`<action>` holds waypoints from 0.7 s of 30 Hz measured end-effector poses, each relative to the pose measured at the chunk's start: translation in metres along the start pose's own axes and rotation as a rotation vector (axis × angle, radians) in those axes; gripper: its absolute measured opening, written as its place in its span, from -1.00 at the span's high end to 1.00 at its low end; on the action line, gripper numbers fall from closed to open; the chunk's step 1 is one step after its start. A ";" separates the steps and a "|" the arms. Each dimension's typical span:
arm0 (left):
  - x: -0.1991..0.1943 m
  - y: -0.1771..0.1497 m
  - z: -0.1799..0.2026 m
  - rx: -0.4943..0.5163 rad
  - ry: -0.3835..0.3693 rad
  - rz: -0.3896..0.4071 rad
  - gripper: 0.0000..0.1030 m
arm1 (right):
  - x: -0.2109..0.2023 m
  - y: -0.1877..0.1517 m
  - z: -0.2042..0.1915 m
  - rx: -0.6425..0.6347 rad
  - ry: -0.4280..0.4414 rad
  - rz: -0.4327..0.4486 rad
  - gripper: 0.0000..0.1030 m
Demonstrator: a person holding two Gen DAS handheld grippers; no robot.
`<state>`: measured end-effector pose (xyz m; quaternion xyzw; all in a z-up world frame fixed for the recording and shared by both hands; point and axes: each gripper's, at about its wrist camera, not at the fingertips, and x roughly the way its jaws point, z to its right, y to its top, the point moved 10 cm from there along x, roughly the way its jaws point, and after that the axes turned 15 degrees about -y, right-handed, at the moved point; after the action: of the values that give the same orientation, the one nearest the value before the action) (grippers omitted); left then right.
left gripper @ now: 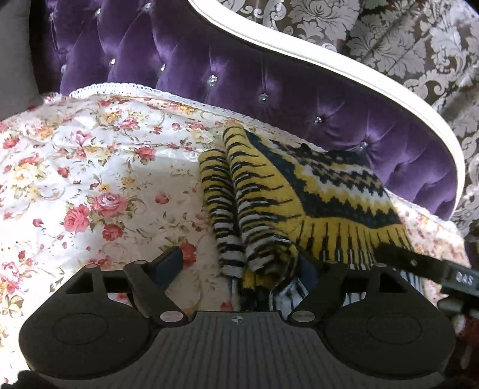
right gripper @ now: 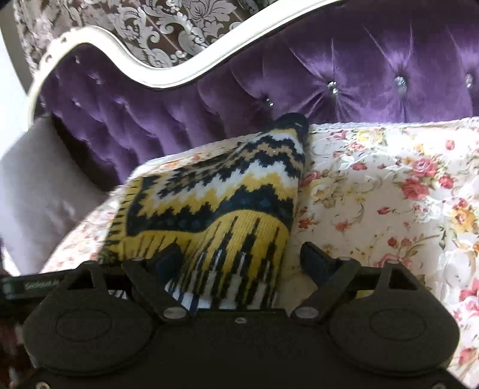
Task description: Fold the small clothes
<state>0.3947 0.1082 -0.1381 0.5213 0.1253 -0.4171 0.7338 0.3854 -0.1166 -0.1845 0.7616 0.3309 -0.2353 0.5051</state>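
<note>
A small knitted sweater [left gripper: 314,194], yellow, navy and white with zigzag bands, lies folded on a floral bedspread [left gripper: 89,179]. Its two striped sleeves [left gripper: 227,203] lie side by side on its left. My left gripper [left gripper: 239,263] is open, with the sweater's near edge bunched between its fingers; the right finger is hidden behind the knit. In the right wrist view the sweater [right gripper: 215,191] lies folded, and my right gripper [right gripper: 239,257] is open around its near hem. The right gripper's body also shows in the left wrist view [left gripper: 431,266] at the sweater's right corner.
A purple tufted headboard [left gripper: 239,77] with a white frame [left gripper: 329,57] runs close behind the sweater. A grey cushion [right gripper: 39,191] sits at the left of the right wrist view. Patterned wallpaper [right gripper: 167,27] is behind. The floral bedspread [right gripper: 389,194] extends right of the sweater.
</note>
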 end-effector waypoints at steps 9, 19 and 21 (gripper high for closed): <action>0.005 0.002 0.000 -0.007 0.000 0.000 -0.57 | 0.000 0.003 -0.006 0.163 0.298 -0.013 -0.91; 0.006 -0.022 0.034 -0.095 -0.227 -0.054 -0.12 | -0.034 0.008 -0.025 -0.033 0.090 -0.007 0.08; 0.005 -0.038 0.051 -0.113 -0.270 -0.078 -0.12 | -0.053 0.005 -0.022 -0.076 0.038 -0.011 0.08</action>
<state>0.3568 0.0571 -0.1442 0.4130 0.0692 -0.5039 0.7555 0.3545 -0.1114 -0.1366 0.7445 0.3531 -0.2110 0.5259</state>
